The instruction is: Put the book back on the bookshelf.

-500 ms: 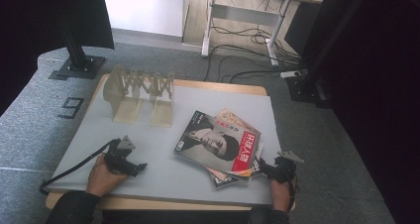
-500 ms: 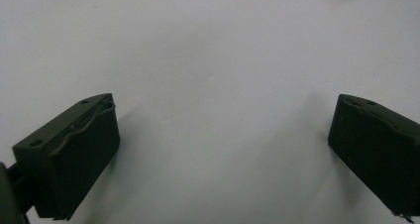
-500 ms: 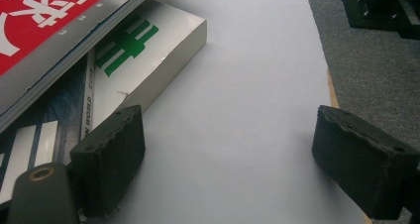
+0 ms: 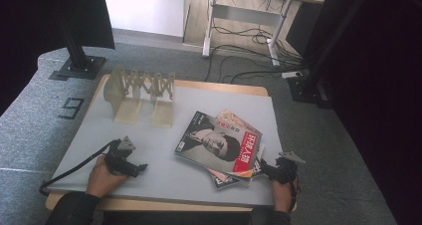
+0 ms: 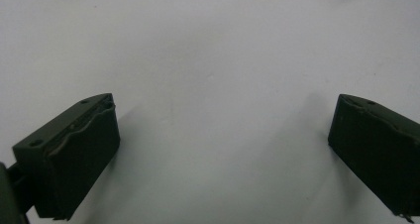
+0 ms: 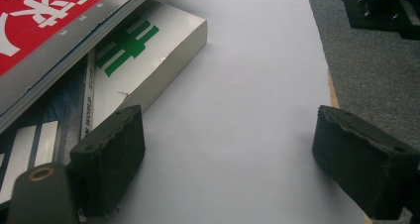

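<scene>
A loose stack of magazines (image 4: 221,145) lies right of centre on the grey mat (image 4: 164,180); the top one has a portrait and a red band. My left gripper (image 4: 138,168) rests low at the front left, a hand behind it, pointing right. In the left gripper view my left gripper (image 5: 223,105) is open over bare mat. My right gripper (image 4: 264,169) sits at the front right beside the stack's near corner. In the right gripper view my right gripper (image 6: 228,117) is open with bare mat between its pads, and one finger (image 6: 111,154) overlaps the edge of the magazines (image 6: 124,55).
A pale wooden folding rack (image 4: 142,93) stands at the back left of the table. The mat's right edge (image 6: 324,70) drops to grey carpet. A black stand base (image 4: 77,65) and desk legs with cables (image 4: 249,51) lie beyond the table.
</scene>
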